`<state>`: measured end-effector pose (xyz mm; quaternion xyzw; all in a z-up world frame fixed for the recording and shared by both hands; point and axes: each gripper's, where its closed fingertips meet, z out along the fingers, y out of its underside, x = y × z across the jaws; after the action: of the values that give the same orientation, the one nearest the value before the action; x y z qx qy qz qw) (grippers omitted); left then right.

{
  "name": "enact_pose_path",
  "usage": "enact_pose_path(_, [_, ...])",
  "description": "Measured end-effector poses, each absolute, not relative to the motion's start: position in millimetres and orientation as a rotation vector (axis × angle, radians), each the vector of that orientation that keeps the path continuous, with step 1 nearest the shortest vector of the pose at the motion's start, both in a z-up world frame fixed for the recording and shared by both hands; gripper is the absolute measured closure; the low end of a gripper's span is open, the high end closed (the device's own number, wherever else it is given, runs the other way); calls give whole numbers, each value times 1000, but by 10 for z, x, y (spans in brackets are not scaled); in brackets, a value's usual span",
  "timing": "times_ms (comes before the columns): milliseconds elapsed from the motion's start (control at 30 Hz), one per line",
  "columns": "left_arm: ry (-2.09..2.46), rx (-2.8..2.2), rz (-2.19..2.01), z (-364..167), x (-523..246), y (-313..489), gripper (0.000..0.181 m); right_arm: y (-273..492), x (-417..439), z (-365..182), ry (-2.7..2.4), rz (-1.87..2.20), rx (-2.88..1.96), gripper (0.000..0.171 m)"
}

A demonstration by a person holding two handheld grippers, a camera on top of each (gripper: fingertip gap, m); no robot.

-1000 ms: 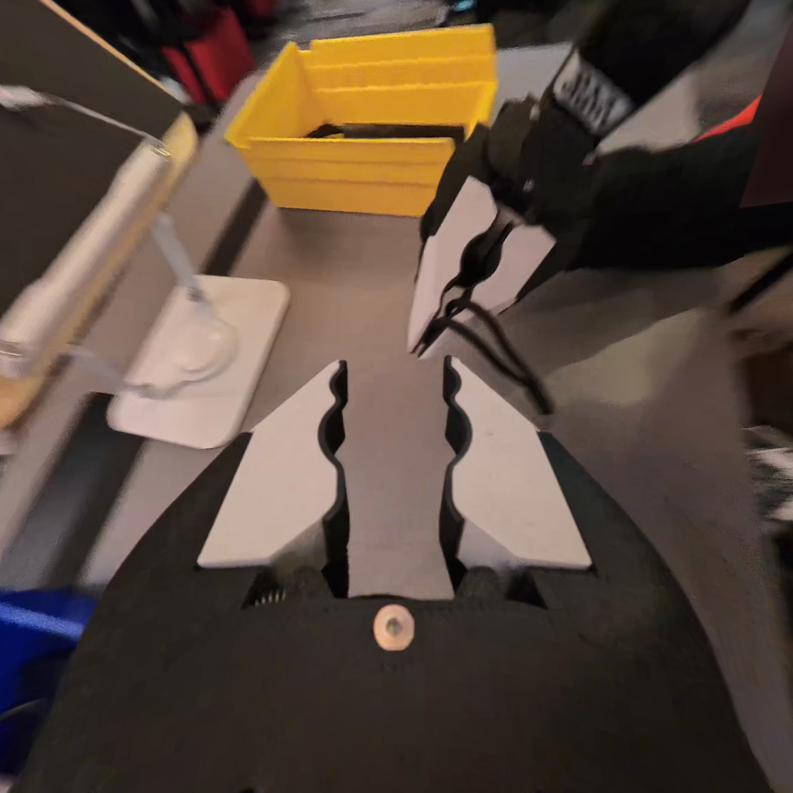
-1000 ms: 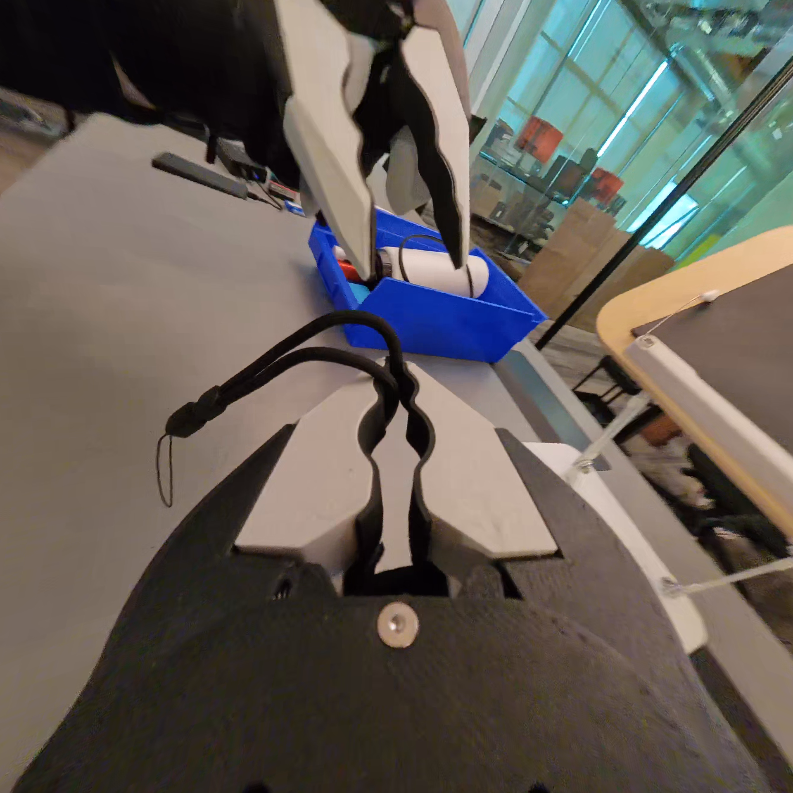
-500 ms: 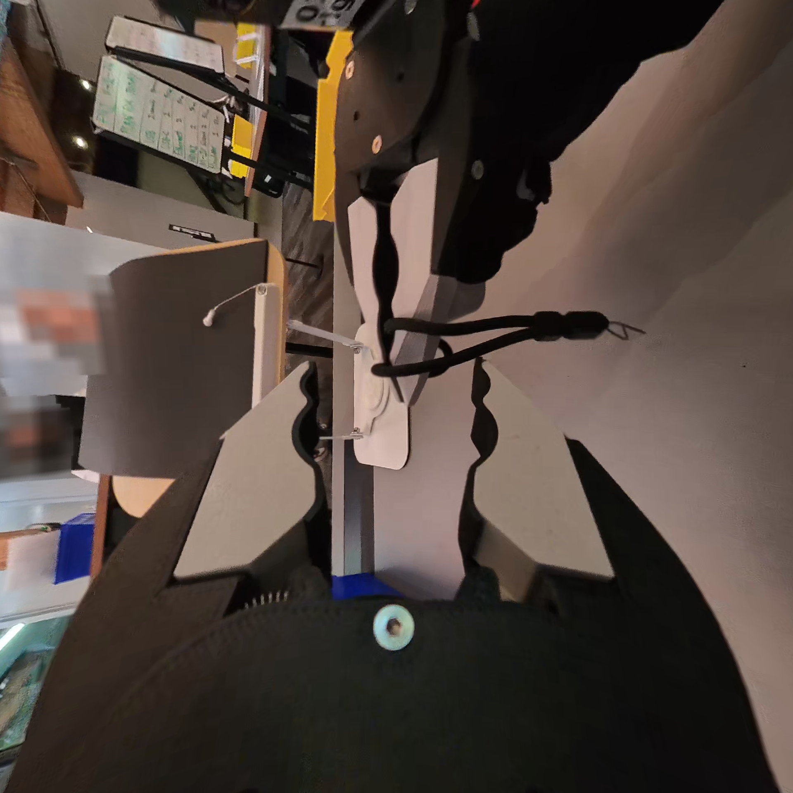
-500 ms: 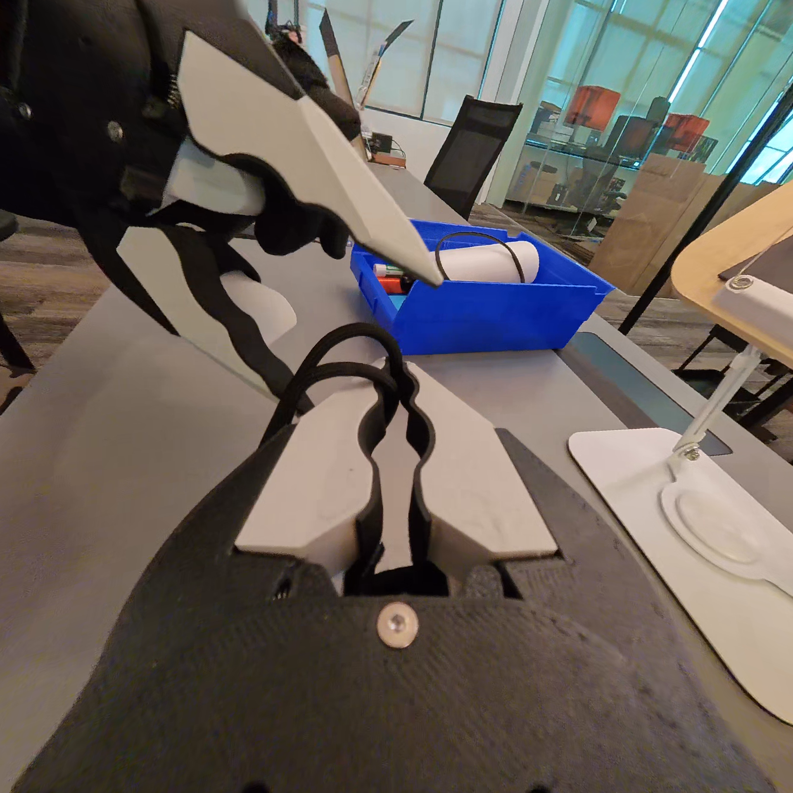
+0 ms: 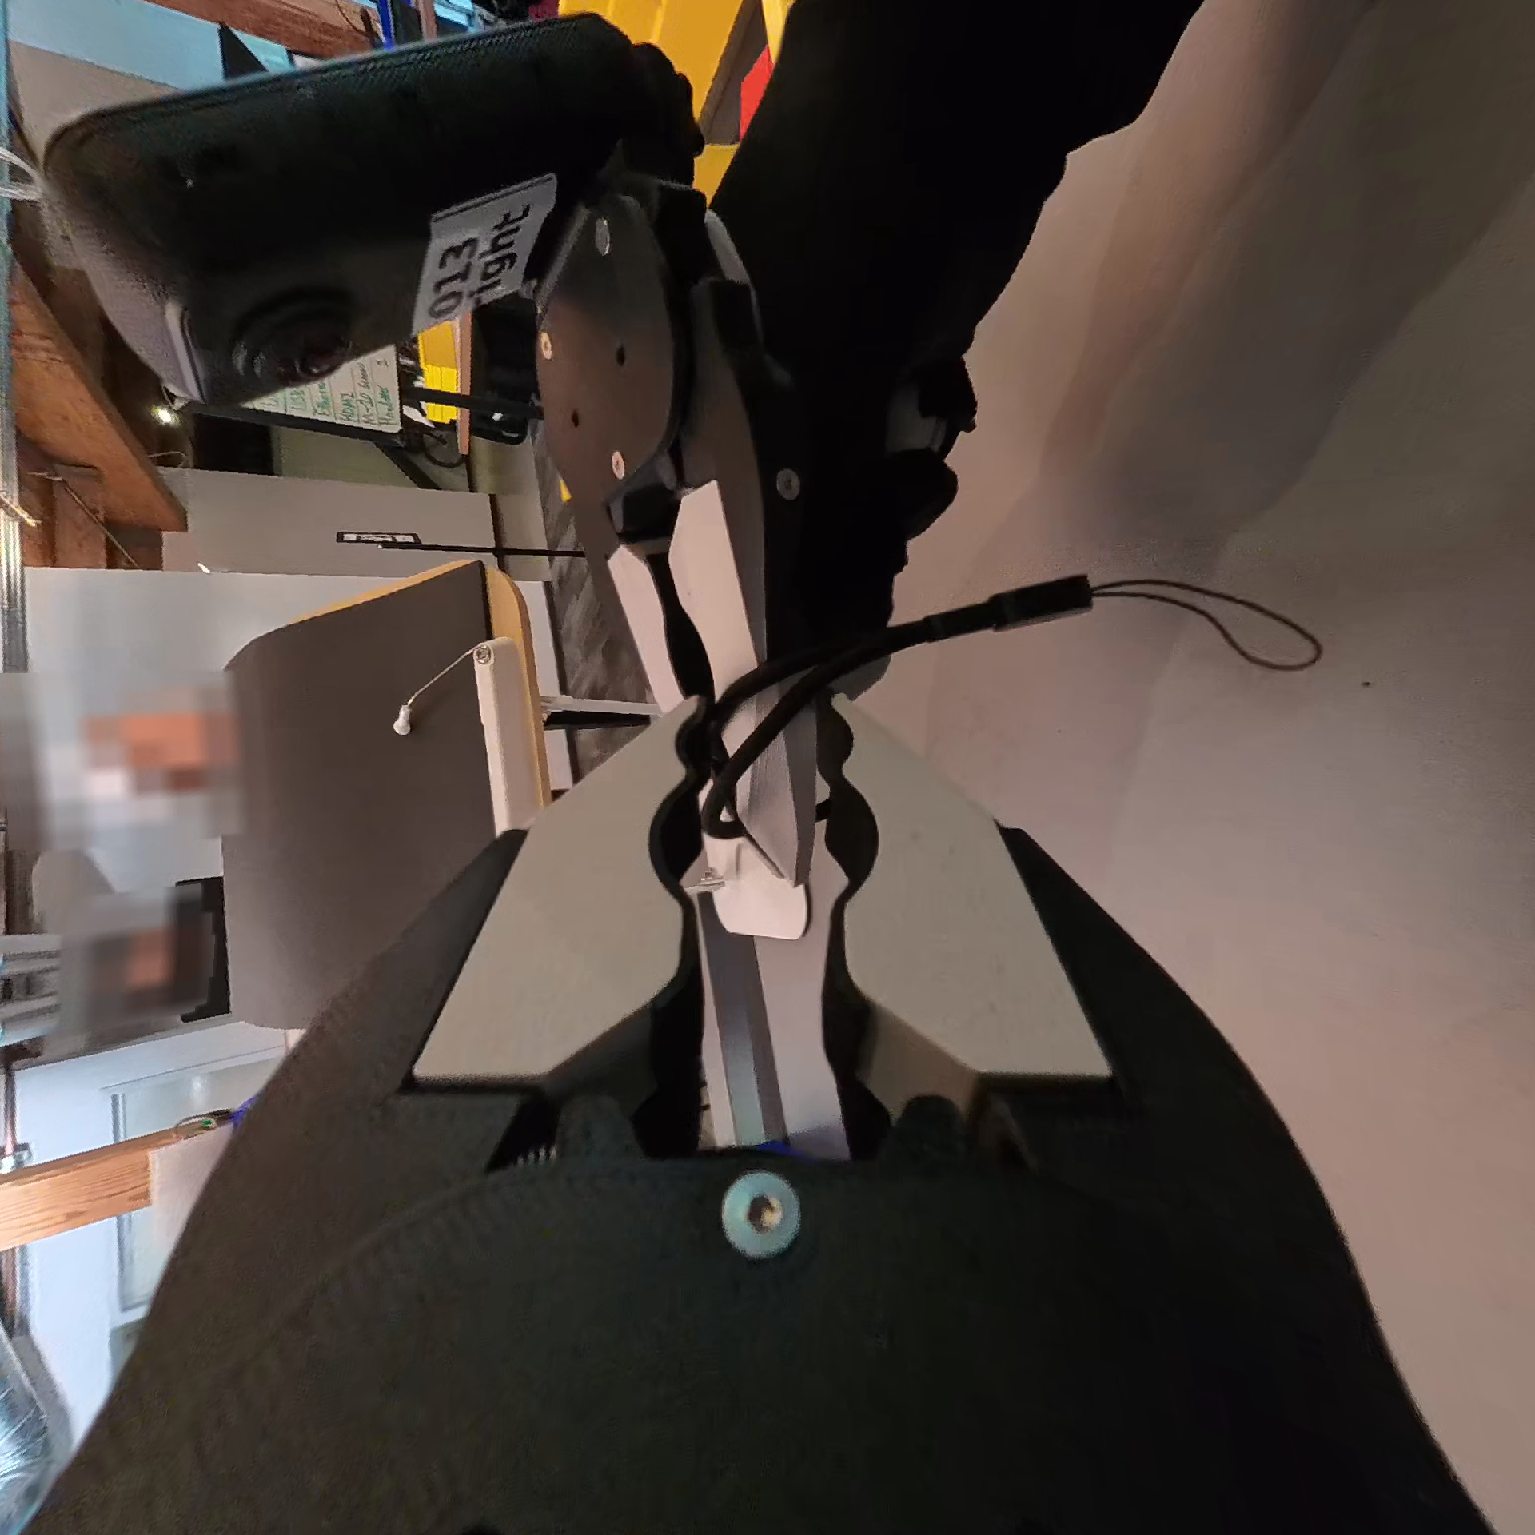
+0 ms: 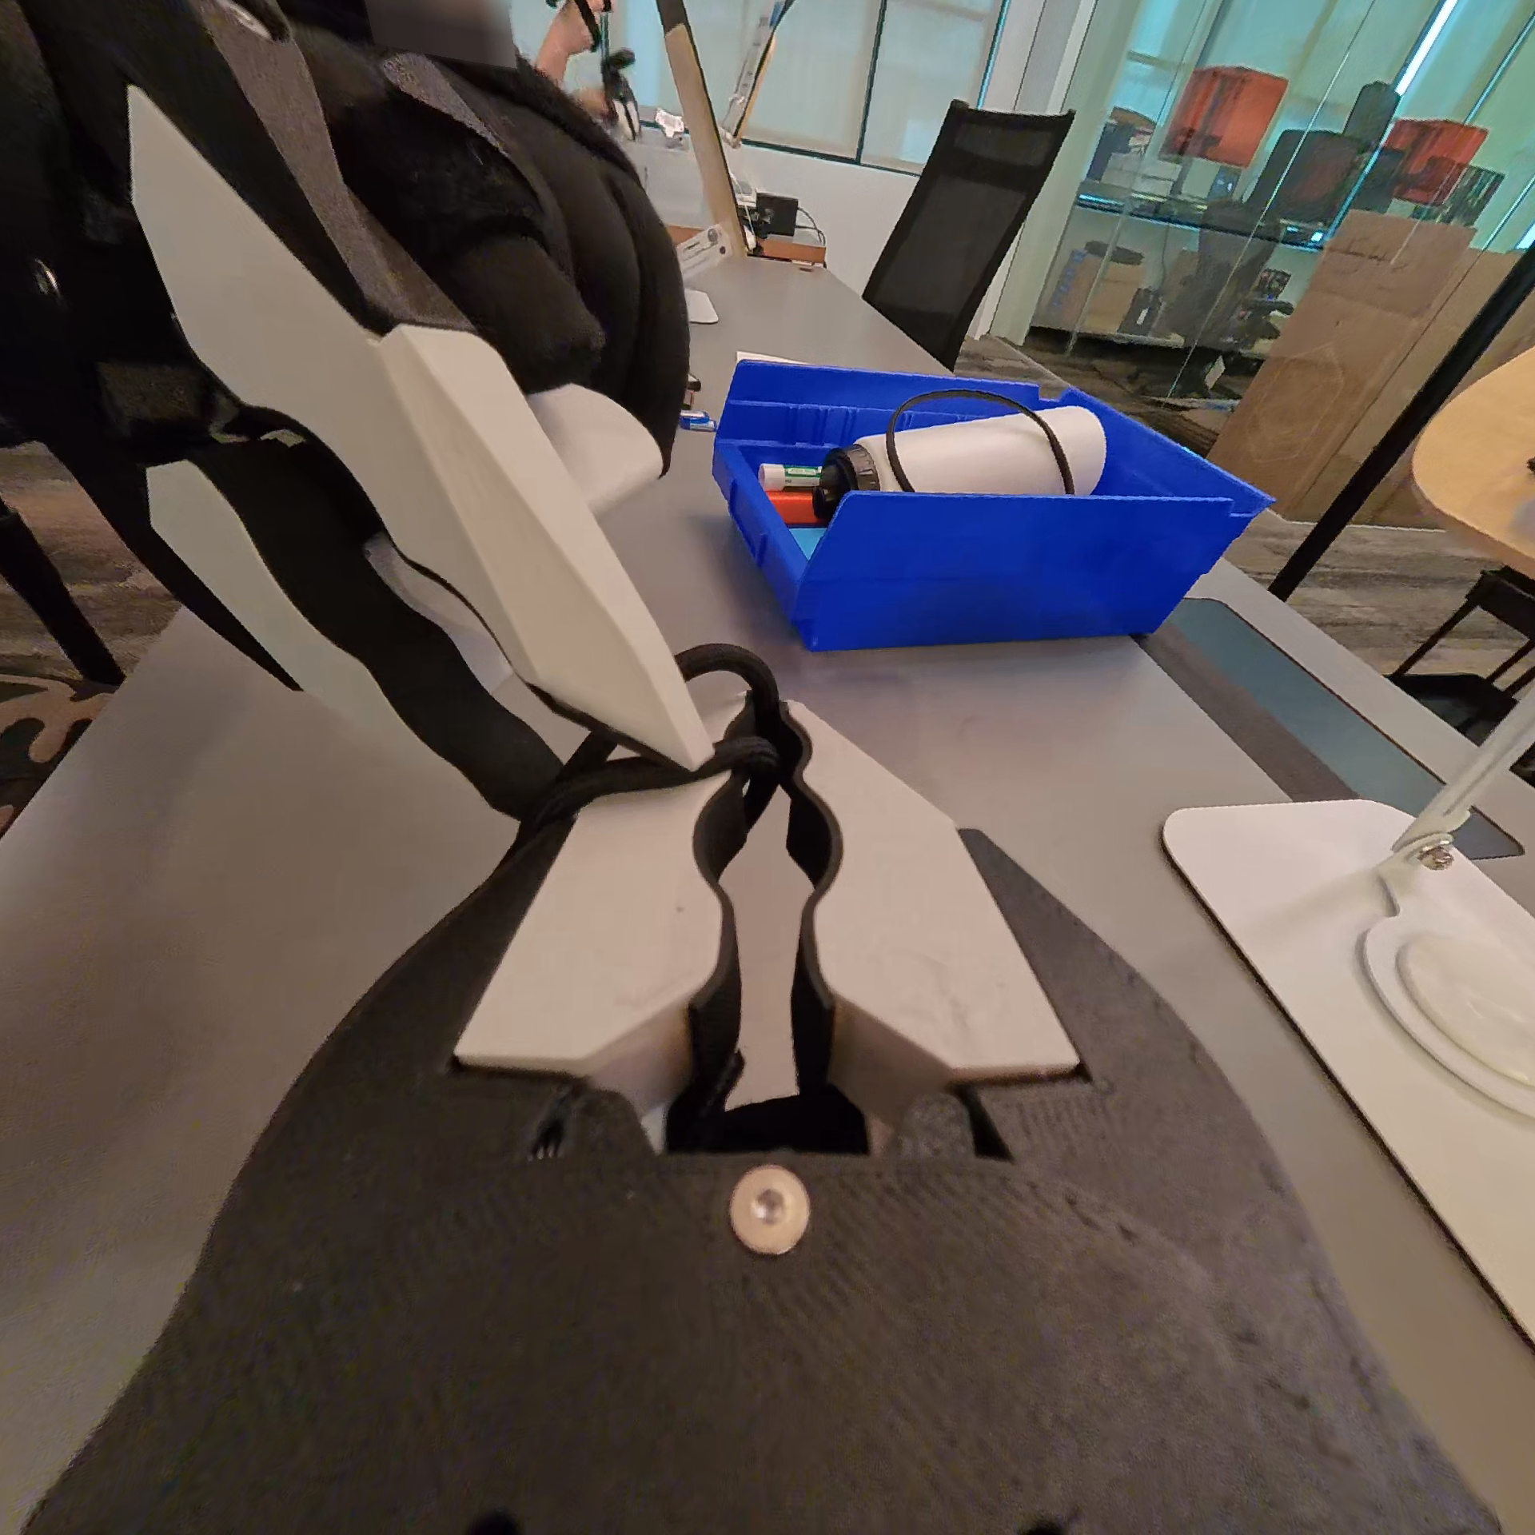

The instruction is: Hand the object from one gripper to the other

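Note:
The object is a black cord strap point(image 6: 731, 664) with a thin loop at its far end point(image 5: 1246, 631). My right gripper point(image 6: 768, 714) is shut on the strap at its fingertips, a little above the grey table point(image 6: 1038, 747). In the left wrist view the right gripper point(image 5: 785, 847) reaches in from above. My left gripper point(image 5: 764, 706) is turned on its side. Its jaws stand narrowly apart around the strap point(image 5: 955, 623) and the right gripper's tips. In the right wrist view its upper finger point(image 6: 465, 498) touches the strap.
A blue bin point(image 6: 997, 565) holding a white bottle point(image 6: 980, 448) and small items stands behind the grippers. A white lamp base point(image 6: 1329, 955) lies at the right. A black chair point(image 6: 955, 208) stands beyond the table. A yellow bin point(image 5: 706, 166) shows behind the right gripper. One gripper's finger ends stand about 6 cm off the other's.
My left gripper has rolled on its side, moved in onto the strap and narrowed its jaws around it. My right gripper has stayed shut on the strap.

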<state>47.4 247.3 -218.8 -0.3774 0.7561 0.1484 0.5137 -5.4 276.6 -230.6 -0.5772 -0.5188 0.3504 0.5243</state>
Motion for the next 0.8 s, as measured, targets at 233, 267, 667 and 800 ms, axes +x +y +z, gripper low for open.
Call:
enact_pose_path(233, [1815,-968,267,-2182,462,2433,161,2727,-66,-2327,-1266,859,-1382,171])
enact_pose_path(267, [1812,-982,233,-2180,460,2415,165,2727,-63,-2345,-1278,849,-1384,171])
enact_pose_path(667, [1579,-1320,-288,-1934,407,2419,180,2705,-82,-2361,-1327,759,-1325,171])
enact_pose_path(800, [1400,-1471,-572,-1793,330,2514,180,2752,-77,-2378,-1338,667,-1307,151])
